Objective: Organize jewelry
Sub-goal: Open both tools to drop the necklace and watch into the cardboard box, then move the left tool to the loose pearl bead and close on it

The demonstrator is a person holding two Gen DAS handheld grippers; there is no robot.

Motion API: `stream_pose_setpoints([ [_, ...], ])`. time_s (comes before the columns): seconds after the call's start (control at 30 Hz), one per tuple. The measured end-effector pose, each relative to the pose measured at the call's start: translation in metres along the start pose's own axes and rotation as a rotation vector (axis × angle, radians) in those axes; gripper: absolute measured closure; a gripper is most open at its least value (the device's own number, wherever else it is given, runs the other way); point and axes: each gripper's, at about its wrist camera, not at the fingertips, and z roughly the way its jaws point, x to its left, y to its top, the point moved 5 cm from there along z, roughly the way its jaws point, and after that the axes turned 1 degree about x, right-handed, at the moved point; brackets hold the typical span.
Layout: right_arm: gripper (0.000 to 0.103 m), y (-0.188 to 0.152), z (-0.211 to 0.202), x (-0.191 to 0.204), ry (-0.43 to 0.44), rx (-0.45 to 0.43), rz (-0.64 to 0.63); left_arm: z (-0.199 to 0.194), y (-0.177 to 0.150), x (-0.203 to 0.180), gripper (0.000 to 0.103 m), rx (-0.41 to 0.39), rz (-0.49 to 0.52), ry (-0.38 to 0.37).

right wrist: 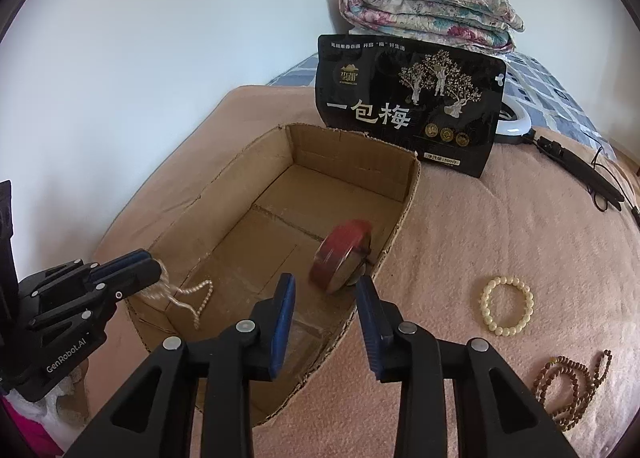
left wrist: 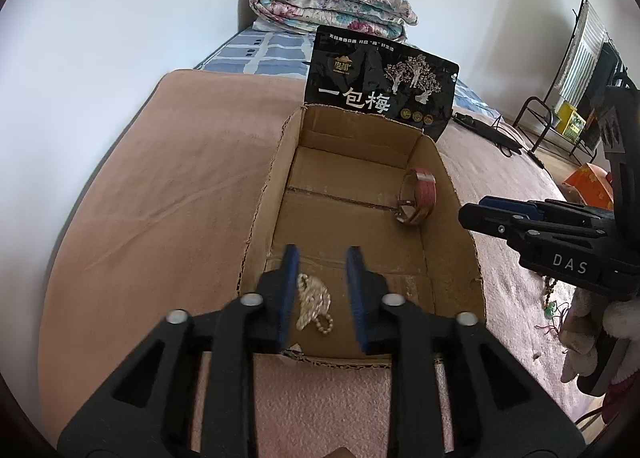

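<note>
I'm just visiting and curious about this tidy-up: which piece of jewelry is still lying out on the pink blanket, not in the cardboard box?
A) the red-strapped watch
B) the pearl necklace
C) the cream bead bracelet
C: the cream bead bracelet lies on the pink blanket beside the cardboard box, while the watch and pearl necklace are inside it.

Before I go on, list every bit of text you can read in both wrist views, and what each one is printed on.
"一包梅": large white characters on the black snack bag behind the cardboard box.
"DAS": on the right gripper body, left wrist view.
"GenRobot.AI": on the left gripper body, right wrist view.
Unreadable: the bag's top line of small characters, gold logo, three gold seals, and bottom weight label.
</note>
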Motion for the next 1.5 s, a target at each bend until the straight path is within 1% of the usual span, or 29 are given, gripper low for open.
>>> stream_pose_setpoints([
  [0.03, 0.058, 0.0, -0.003, 0.0, -0.004, -0.007, -0.001, -0.002, 0.0, 0.0, 0.056, -0.012, -0.003, 0.001],
  [0.1, 0.052, 0.0, -0.009, -0.001, -0.008, -0.022, -0.004, -0.005, 0.0, 0.0, 0.056, -0.019, -0.005, -0.001],
  [0.27, 0.051, -0.001, -0.024, -0.005, -0.013, -0.043, 0.0, -0.011, -0.001, -0.002, 0.056, -0.023, -0.008, 0.0],
  [0.33, 0.046, -0.004, -0.031, -0.008, -0.02, -0.053, 0.005, -0.014, -0.001, -0.004, 0.056, -0.024, -0.01, 0.003],
  [0.47, 0.042, -0.008, -0.044, -0.013, -0.027, -0.073, 0.01, -0.021, -0.002, -0.01, 0.056, -0.031, -0.007, 0.004],
  [0.6, 0.031, -0.014, -0.06, -0.018, -0.042, -0.097, 0.008, -0.029, -0.003, -0.016, 0.056, -0.041, -0.003, 0.004],
  [0.67, 0.028, -0.017, -0.068, -0.022, -0.052, -0.109, 0.01, -0.034, -0.003, -0.02, 0.056, -0.048, -0.001, -0.002],
  [0.73, 0.023, -0.019, -0.076, -0.027, -0.058, -0.121, 0.017, -0.037, -0.003, -0.025, 0.056, -0.052, 0.004, -0.006],
  [0.87, 0.015, -0.027, -0.093, -0.04, -0.073, -0.15, 0.035, -0.045, -0.004, -0.037, 0.056, -0.064, 0.025, -0.013],
  [0.97, 0.01, -0.033, -0.106, -0.053, -0.097, -0.174, 0.049, -0.05, -0.005, -0.048, 0.056, -0.071, 0.044, -0.02],
  [1.03, 0.003, -0.039, -0.116, -0.064, -0.127, -0.189, 0.057, -0.052, -0.005, -0.055, 0.056, -0.071, 0.056, -0.029],
  [1.07, 0.001, -0.042, -0.12, -0.069, -0.141, -0.196, 0.06, -0.053, -0.005, -0.059, 0.056, -0.069, 0.063, -0.034],
  [1.13, 0.0, -0.049, -0.13, -0.083, -0.159, -0.21, 0.066, -0.054, -0.006, -0.067, 0.056, -0.064, 0.079, -0.043],
  [1.3, 0.0, -0.075, -0.153, -0.12, -0.216, -0.204, 0.109, -0.054, -0.01, -0.087, 0.056, -0.051, 0.109, -0.077],
  [1.33, 0.0, -0.081, -0.157, -0.128, -0.23, -0.203, 0.122, -0.054, -0.011, -0.091, 0.055, -0.049, 0.115, -0.084],
  [1.37, 0.0, -0.087, -0.162, -0.136, -0.241, -0.202, 0.134, -0.054, -0.011, -0.096, 0.05, -0.047, 0.122, -0.091],
  [1.43, 0.0, -0.098, -0.171, -0.151, -0.256, -0.198, 0.161, -0.055, -0.013, -0.106, 0.046, -0.047, 0.136, -0.107],
  [1.5, 0.0, -0.111, -0.178, -0.165, -0.272, -0.19, 0.184, -0.055, -0.014, -0.117, 0.045, -0.042, 0.154, -0.121],
])
